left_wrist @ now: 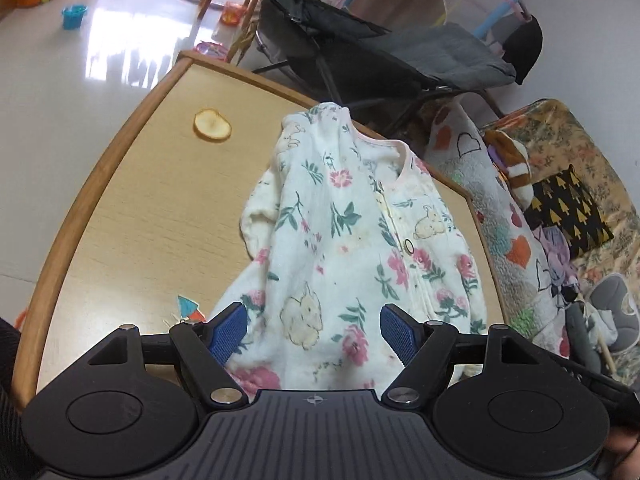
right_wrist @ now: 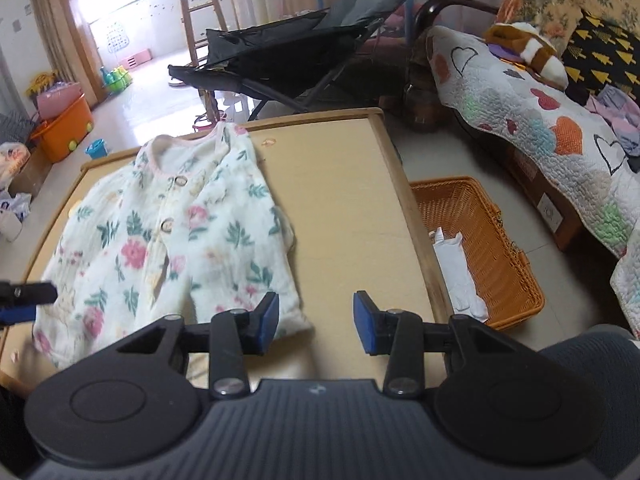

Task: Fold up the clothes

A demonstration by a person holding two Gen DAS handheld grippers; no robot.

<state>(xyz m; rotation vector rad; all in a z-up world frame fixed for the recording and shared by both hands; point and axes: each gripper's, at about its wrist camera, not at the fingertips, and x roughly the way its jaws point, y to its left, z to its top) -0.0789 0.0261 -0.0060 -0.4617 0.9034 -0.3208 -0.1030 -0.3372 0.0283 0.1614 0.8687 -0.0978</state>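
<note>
Right wrist view: one floral garment [right_wrist: 168, 232] lies on the bench [right_wrist: 340, 200], one basket [right_wrist: 492, 240] at 3 o'clock; both tools [right_wrist: 315, 320] [left_wrist: 314, 332] gape, empty.

No text, label, brand or number can be read anywhere in the two views (only patterns like hearts, trees and flowers).

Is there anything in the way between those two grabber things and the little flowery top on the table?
Nothing visible. The left hand-held gripper hangs open right above the floral baby top; the right hand-held gripper is open beside its hem, over bare table.
</note>
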